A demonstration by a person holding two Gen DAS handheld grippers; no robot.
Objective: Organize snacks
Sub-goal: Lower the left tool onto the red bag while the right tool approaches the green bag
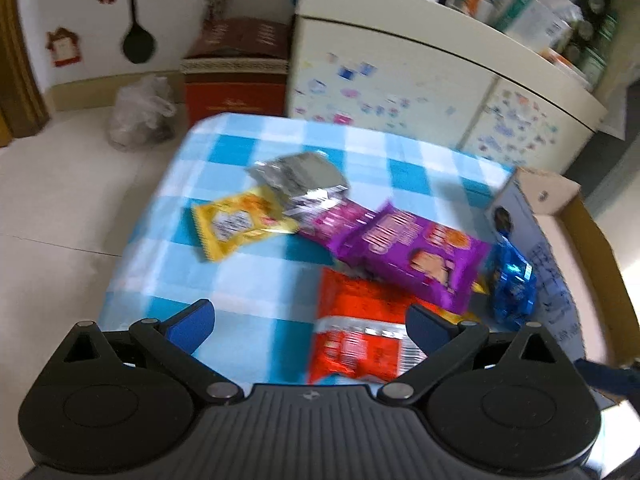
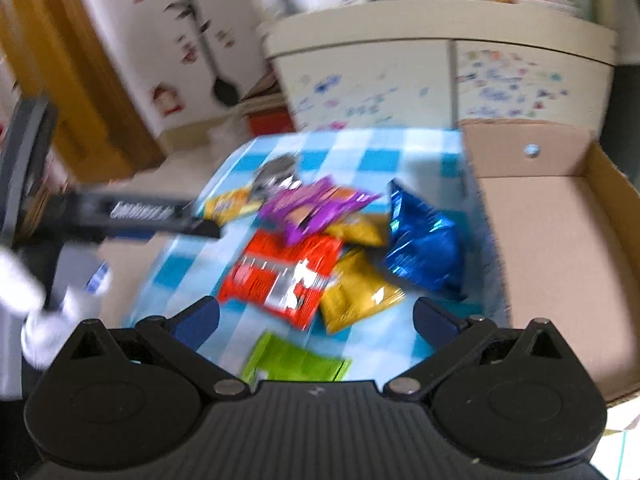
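Note:
Several snack packets lie in a loose pile on a blue-and-white checked tablecloth. In the left wrist view I see a silver packet, a yellow one, a purple one, a red one and a blue one. My left gripper is open, above the near table edge, its right finger over the red packet. In the right wrist view my right gripper is open above the red packet, a gold packet and a green packet. The blue packet lies by the box.
An open cardboard box stands at the table's right side, also in the left wrist view. The left gripper's body reaches in from the left. A cream cabinet with stickers, a red box and a plastic bag stand beyond.

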